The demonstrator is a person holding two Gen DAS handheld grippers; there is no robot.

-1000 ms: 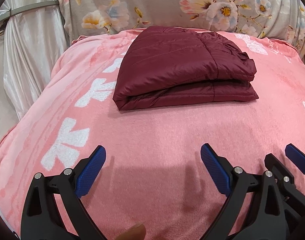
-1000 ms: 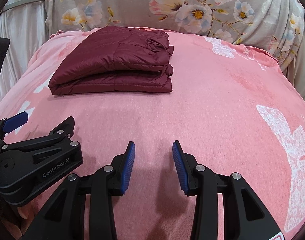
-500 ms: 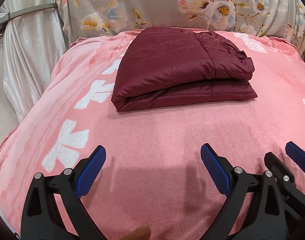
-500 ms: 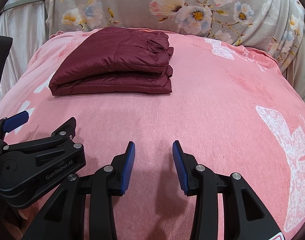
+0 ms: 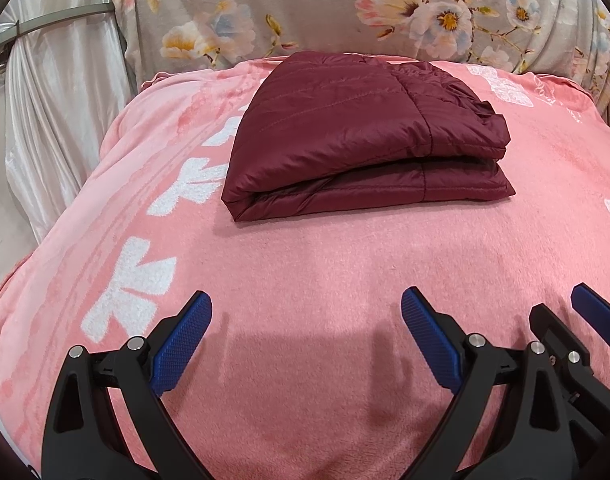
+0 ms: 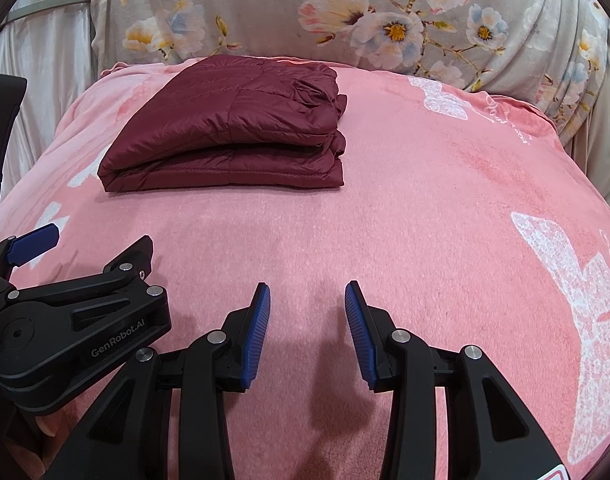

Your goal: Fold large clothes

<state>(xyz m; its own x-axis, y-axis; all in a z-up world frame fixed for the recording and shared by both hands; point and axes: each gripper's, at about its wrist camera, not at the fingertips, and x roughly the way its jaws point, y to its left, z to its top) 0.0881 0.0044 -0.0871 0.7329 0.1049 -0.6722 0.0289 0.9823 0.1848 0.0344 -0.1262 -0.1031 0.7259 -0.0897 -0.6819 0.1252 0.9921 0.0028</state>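
- Jacket, maroon, quilted, folded into a flat stack, lying on pink blanket toward the far edge, near floral cover.
- Left hand-held gripper: wide apart, empty, low over blanket, well short of jacket.
- Right hand-held gripper: parted narrower, nothing between pads, just beside the left one.

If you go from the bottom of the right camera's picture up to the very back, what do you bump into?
Right gripper, open with nothing in it → bare pink blanket → folded dark red jacket → grey flowered cushion at the back.
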